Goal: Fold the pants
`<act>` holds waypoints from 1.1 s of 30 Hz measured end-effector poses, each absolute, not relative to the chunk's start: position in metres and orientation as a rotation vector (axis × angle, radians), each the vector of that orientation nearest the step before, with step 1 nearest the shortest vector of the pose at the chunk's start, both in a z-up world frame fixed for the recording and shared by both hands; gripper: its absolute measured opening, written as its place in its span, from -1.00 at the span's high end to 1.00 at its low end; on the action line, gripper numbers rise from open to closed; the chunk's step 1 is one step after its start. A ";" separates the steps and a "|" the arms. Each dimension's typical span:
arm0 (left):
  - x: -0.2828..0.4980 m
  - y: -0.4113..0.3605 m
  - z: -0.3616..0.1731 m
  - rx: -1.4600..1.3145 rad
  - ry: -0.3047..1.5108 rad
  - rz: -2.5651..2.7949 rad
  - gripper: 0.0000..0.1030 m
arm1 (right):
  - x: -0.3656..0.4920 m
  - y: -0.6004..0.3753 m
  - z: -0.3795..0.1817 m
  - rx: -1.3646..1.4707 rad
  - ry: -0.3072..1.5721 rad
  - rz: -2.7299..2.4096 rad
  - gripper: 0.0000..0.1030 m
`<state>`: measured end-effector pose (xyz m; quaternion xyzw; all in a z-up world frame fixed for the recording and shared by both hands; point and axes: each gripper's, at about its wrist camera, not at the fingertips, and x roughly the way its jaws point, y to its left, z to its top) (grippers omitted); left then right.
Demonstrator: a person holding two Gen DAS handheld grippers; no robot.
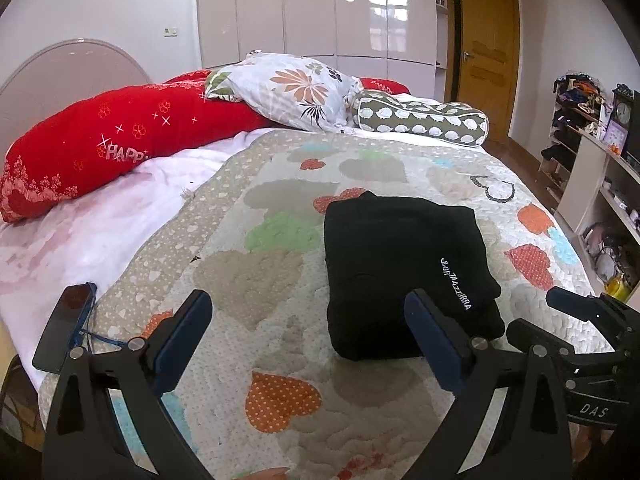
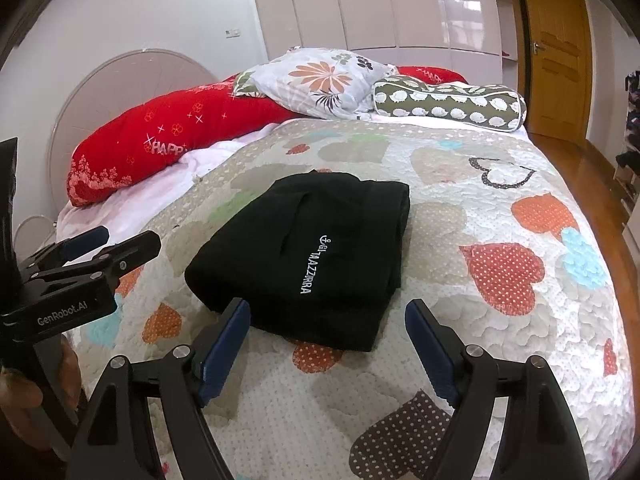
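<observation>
The black fabric pants, folded into a thick rectangular bundle with a line of white lettering along the upper layer, lie flat on the quilted bedspread with coloured hearts, toward the near part of the bed and well apart from the pillows. The left claw hovers over the quilt with its two blue-padded fingers spread wide; nothing lies between them, though its right finger overlaps the near edge of the bundle in the left wrist view. The right claw is likewise spread, its fingers clear of the cloth, the near corner of the pants showing in the gap without touching either pad. In the right wrist view the left claw appears at the left edge, held by a hand.

At the head of the bed rest a long red pillow with white lettering, a white floral cushion and an olive bolster with white prints. A dark phone lies on the white sheet at the left edge.
</observation>
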<state>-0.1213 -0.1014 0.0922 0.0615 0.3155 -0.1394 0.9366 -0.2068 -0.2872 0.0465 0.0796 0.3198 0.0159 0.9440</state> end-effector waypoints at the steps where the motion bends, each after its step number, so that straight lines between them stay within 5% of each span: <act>1: -0.122 -0.101 0.092 0.126 0.645 -0.287 -0.90 | -0.207 -0.287 0.046 0.160 0.653 0.033 -0.58; 33: -0.122 -0.102 0.086 0.119 0.664 -0.303 -0.90 | -0.199 -0.279 0.035 0.152 0.702 0.049 -0.58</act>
